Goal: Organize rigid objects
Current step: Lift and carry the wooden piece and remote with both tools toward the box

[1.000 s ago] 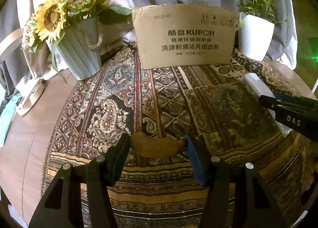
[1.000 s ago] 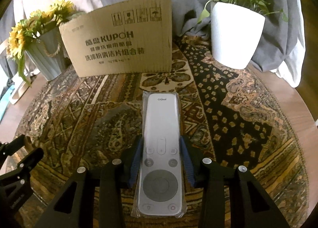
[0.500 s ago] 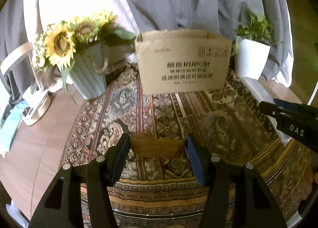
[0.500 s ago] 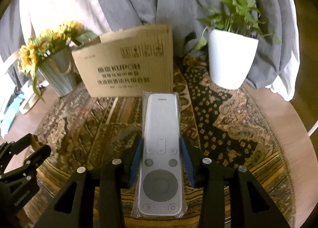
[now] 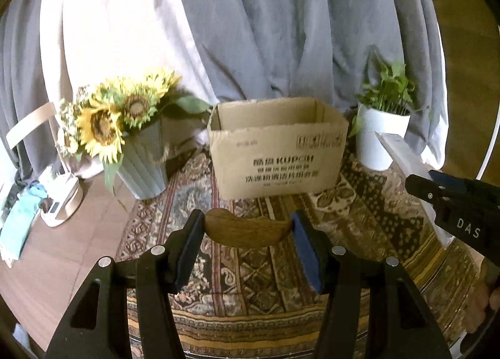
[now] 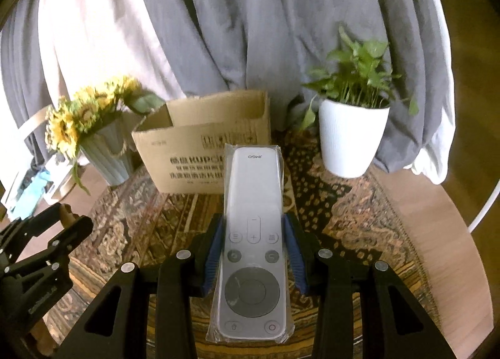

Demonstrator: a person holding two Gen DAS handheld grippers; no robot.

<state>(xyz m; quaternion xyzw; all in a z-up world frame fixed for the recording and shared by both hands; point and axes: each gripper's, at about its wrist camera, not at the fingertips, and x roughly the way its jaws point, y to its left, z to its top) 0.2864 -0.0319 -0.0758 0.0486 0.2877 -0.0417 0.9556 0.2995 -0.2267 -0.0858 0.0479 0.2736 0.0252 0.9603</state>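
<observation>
1. Left wrist view: my left gripper (image 5: 247, 230) is clamped on a curved brown wooden piece (image 5: 247, 231), held above the patterned cloth on the desk (image 5: 40, 280), short of the open brown cardboard box (image 5: 278, 152). I judge this the carry step; next, over the rim and release.
2. Right wrist view: my right gripper (image 6: 253, 252) pinches a grey plastic-wrapped remote control (image 6: 253, 243), which hides part of the box's front. The box's inside is unseen.

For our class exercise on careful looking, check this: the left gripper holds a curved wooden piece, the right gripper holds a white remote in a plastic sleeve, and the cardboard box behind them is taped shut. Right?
Not quite. The cardboard box stands open at the top, as the left wrist view shows. The left gripper does hold the curved wooden piece, and the right gripper holds the sleeved white remote.
</observation>
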